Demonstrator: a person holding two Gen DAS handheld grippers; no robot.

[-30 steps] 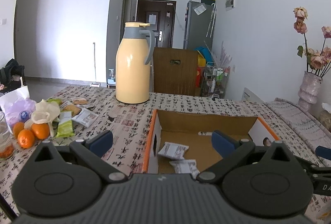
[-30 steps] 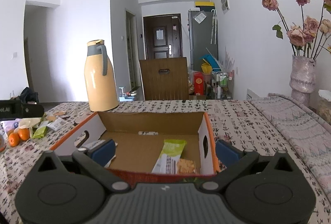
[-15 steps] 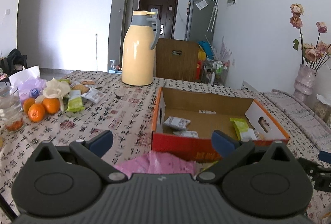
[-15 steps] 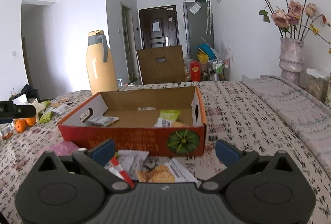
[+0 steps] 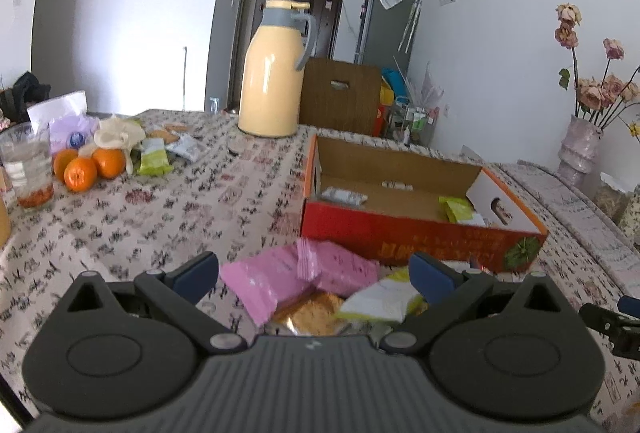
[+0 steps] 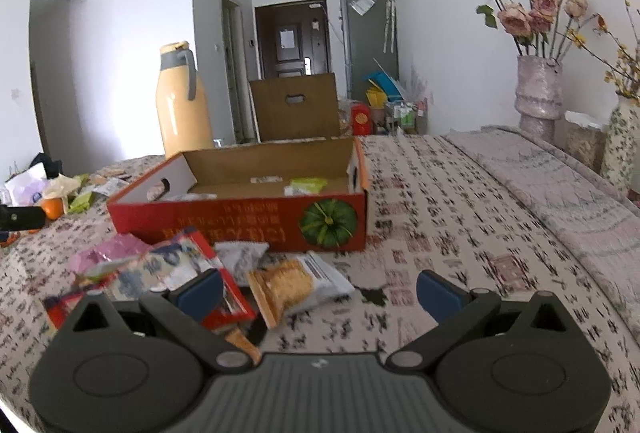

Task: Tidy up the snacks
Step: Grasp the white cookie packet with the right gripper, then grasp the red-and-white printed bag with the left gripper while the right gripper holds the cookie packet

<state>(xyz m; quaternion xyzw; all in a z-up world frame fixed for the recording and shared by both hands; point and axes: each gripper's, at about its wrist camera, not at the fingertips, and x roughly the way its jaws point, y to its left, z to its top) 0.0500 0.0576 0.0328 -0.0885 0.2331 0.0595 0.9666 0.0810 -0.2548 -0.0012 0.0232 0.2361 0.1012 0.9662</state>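
A: Where are the snacks?

B: Heaped on the cloth (image 6: 460, 201) just in front of the box (image 6: 256, 221). A pink pack (image 5: 268, 283) lies between the left gripper (image 5: 314, 273) fingers, its long side running left to right.

A: And the right gripper (image 6: 320, 287)?

B: The biscuit pack (image 6: 292, 285) sits between its fingers, toward the left one, tilted, long axis slanting away to the right. Both grippers are spread wide, holding nothing.

A: Which goes first?

B: Each is right over its own pack; I'd judge either could close, then lift forward into the box, where a few packets already lie.
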